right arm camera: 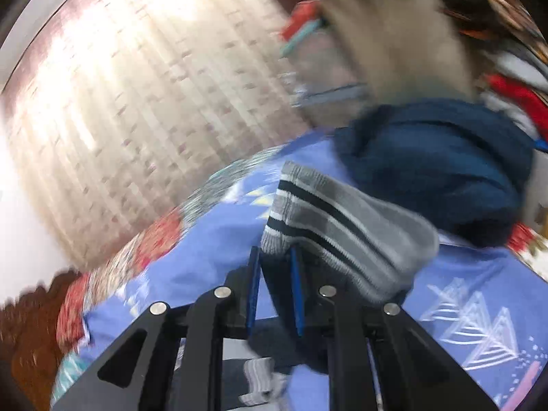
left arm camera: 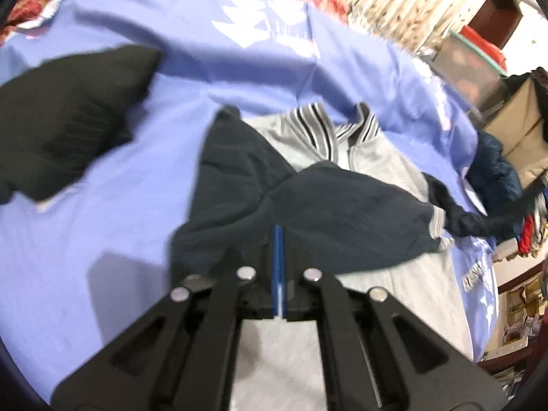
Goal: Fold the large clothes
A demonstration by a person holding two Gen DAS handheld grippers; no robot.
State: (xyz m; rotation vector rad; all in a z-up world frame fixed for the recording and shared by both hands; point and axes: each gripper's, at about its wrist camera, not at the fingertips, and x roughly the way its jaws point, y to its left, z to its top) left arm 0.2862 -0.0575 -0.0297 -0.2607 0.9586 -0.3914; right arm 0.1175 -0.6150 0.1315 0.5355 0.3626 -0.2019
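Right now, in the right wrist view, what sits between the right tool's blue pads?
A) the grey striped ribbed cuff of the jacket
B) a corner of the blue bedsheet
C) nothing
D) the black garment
A: the right tool has closed its blue pads on the grey striped ribbed cuff, which bulges out past the tips above the blue bedsheet.

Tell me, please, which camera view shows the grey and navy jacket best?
The left wrist view: the jacket lies spread on the blue sheet, with its striped collar and both navy sleeves visible. The right wrist view shows only a striped knit band at the right gripper.
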